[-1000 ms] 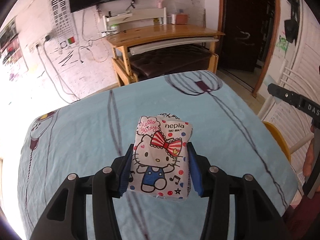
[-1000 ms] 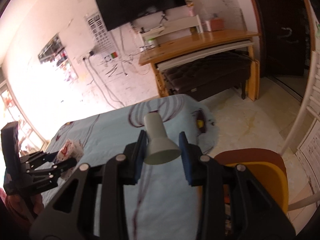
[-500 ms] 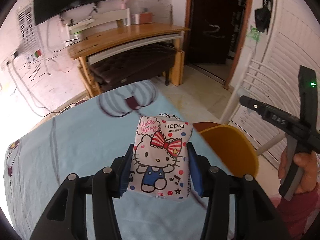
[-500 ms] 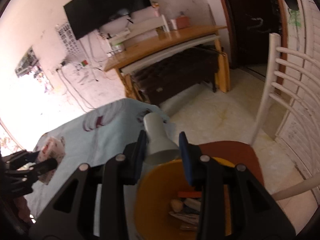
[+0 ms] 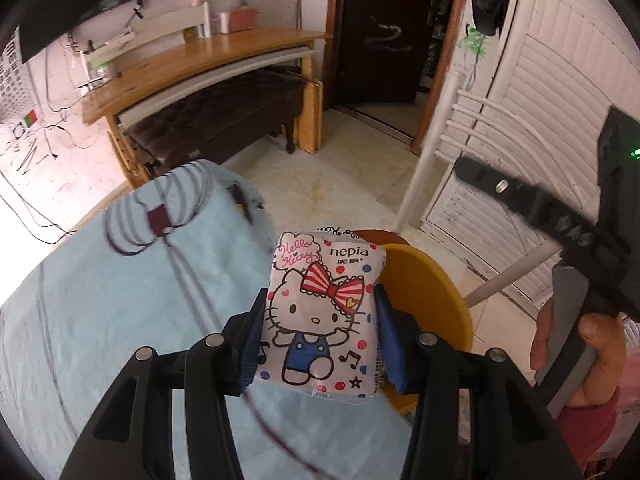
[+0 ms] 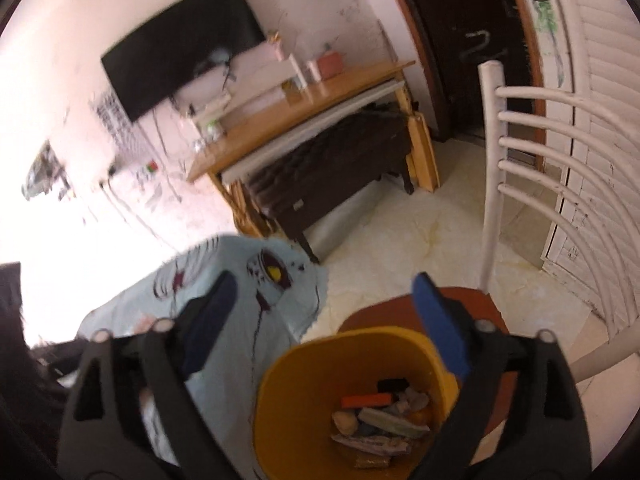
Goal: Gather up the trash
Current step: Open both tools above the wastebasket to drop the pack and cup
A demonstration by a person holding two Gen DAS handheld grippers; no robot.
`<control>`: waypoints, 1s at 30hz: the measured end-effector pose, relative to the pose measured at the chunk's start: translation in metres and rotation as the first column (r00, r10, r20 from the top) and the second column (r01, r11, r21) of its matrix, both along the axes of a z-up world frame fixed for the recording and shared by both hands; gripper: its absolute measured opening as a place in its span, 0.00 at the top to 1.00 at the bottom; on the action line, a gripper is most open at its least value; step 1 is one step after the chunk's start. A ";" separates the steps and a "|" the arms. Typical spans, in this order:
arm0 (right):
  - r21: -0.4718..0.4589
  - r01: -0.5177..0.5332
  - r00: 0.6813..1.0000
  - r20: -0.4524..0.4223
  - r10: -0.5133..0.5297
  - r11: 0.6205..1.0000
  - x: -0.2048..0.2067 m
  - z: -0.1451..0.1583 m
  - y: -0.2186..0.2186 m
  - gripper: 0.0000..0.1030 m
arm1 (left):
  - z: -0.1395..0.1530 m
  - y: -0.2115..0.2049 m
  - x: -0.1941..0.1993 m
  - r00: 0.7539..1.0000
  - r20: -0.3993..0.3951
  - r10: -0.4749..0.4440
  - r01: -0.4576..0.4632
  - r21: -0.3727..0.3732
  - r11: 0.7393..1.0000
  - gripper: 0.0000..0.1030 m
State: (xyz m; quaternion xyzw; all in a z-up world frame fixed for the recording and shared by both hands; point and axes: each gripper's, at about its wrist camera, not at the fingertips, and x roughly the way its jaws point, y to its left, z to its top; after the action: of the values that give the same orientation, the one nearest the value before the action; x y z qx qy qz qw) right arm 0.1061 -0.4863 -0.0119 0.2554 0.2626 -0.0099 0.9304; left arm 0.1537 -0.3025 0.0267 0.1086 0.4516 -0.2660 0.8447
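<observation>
My left gripper (image 5: pixel 320 320) is shut on a Hello Kitty tissue pack (image 5: pixel 320 312) and holds it above the table's right edge, just left of the yellow bin (image 5: pixel 432 300). My right gripper (image 6: pixel 324 304) is open and empty above the yellow bin (image 6: pixel 304 392), which stands on a brown chair seat (image 6: pixel 472 304) and holds several pieces of trash (image 6: pixel 380 420). The white cup it held is not visible. The right gripper's body also shows in the left wrist view (image 5: pixel 560 216), to the right of the bin.
The table has a light blue cloth (image 5: pixel 120 300). A white slatted chair back (image 6: pixel 532 184) rises right of the bin. A wooden desk (image 5: pixel 200 68) with a dark bench under it stands against the far wall.
My right gripper has opened and the white cup has left its jaws. Both grippers moved right, the left one carrying the tissue pack closer to the bin.
</observation>
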 end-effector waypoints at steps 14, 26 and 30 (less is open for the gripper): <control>0.053 0.021 0.997 0.066 -0.025 0.998 -0.014 0.013 -0.016 0.13 | -0.039 -0.061 0.003 0.992 -0.103 -0.078 0.078 -0.005 0.997 0.34; 0.063 0.032 0.996 0.080 -0.037 0.998 -0.012 0.017 -0.008 0.06 | -0.019 -0.017 -0.013 0.998 0.003 -0.055 0.055 -0.039 0.998 0.24; 0.005 0.077 0.996 0.047 -0.077 0.997 -0.004 0.017 0.008 0.06 | -0.007 0.023 -0.023 0.997 0.073 0.007 -0.002 -0.070 0.998 0.20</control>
State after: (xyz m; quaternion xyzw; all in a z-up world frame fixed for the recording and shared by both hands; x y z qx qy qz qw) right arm 0.1022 -0.4780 0.0047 0.2670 0.2308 -0.0394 0.9348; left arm 0.1310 -0.2791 0.0198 0.0874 0.4112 -0.2755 0.8645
